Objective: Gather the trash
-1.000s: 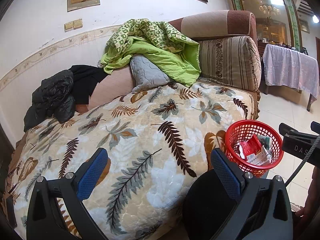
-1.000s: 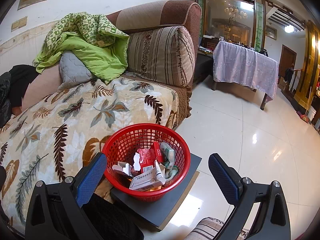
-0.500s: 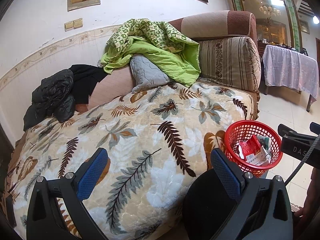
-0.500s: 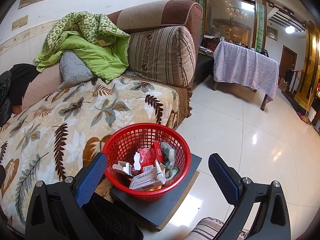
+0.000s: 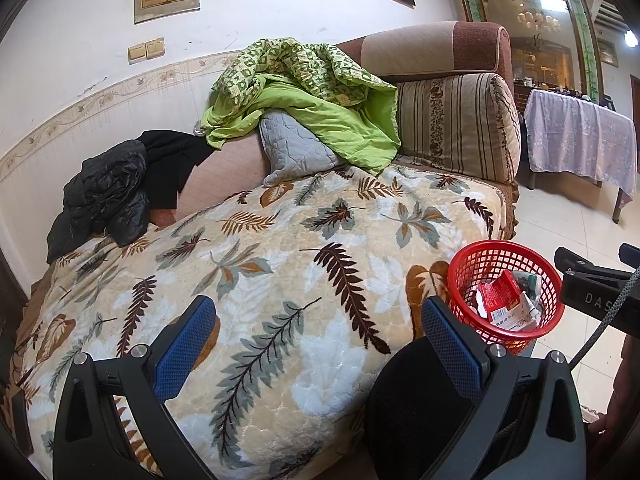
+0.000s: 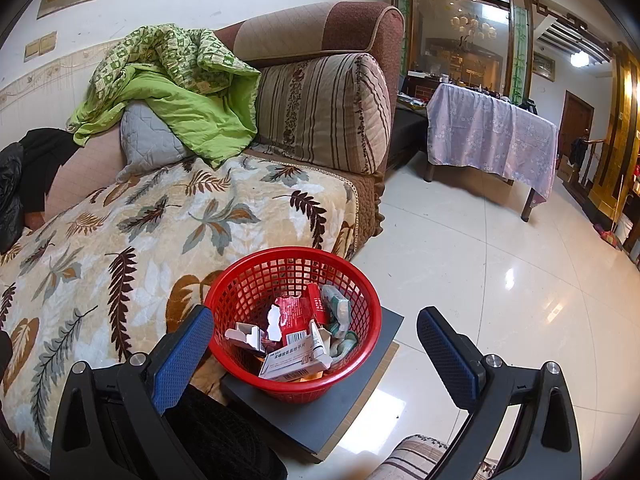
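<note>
Red basket [image 6: 294, 322] sits on a dark grey board [image 6: 320, 408], touching the sofa's leaf-print blanket [image 6: 120, 248] at its 10 o'clock. Inside: red wrapper [image 6: 294, 318], white carton [image 6: 296, 360], small torn boxes, all piled. Right gripper [image 6: 314, 354] hovers over the basket, fingers spread wide, nothing between them. Left gripper [image 5: 318, 346] spread too, empty, above the blanket; basket [image 5: 506, 290] at its 3 o'clock. Green quilt [image 5: 304, 92] at 12, black jacket [image 5: 106, 192] at 10. Cloth-covered table [image 6: 488, 132] at 1 o'clock, well apart.
</note>
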The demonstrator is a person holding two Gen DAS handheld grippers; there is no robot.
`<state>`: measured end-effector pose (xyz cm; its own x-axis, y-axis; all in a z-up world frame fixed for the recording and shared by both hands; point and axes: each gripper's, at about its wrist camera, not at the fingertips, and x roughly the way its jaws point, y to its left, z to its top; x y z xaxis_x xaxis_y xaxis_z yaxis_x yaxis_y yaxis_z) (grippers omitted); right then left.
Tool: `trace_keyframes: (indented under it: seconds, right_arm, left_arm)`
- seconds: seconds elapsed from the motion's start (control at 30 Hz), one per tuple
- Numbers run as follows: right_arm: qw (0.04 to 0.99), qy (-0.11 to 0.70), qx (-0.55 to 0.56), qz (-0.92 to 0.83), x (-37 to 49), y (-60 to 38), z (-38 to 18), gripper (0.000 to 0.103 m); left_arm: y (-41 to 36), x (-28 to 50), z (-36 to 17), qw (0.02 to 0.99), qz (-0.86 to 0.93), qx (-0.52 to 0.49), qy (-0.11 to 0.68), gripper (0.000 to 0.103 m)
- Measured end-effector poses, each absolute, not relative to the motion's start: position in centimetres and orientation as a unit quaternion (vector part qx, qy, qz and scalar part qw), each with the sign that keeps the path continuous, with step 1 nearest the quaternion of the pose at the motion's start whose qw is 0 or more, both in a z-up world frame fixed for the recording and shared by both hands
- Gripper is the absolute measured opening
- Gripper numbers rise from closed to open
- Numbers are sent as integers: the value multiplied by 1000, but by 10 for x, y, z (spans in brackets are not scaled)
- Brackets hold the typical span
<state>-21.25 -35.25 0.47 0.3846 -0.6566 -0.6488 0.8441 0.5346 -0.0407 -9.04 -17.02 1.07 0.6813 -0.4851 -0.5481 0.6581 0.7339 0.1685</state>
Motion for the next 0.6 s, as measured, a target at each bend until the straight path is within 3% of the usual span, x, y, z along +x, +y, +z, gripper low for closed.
trace_keyframes:
  seconds: [0.33, 0.6]
  right_arm:
    - [831, 317, 139, -435, -196, -351, 7, 103]
    - [892, 324, 50, -313, -76, -315, 28, 103]
  left_arm:
    - [-168, -83, 9, 896, -315, 165, 266, 102]
    - [-102, 0, 4, 916, -196, 79, 342, 102]
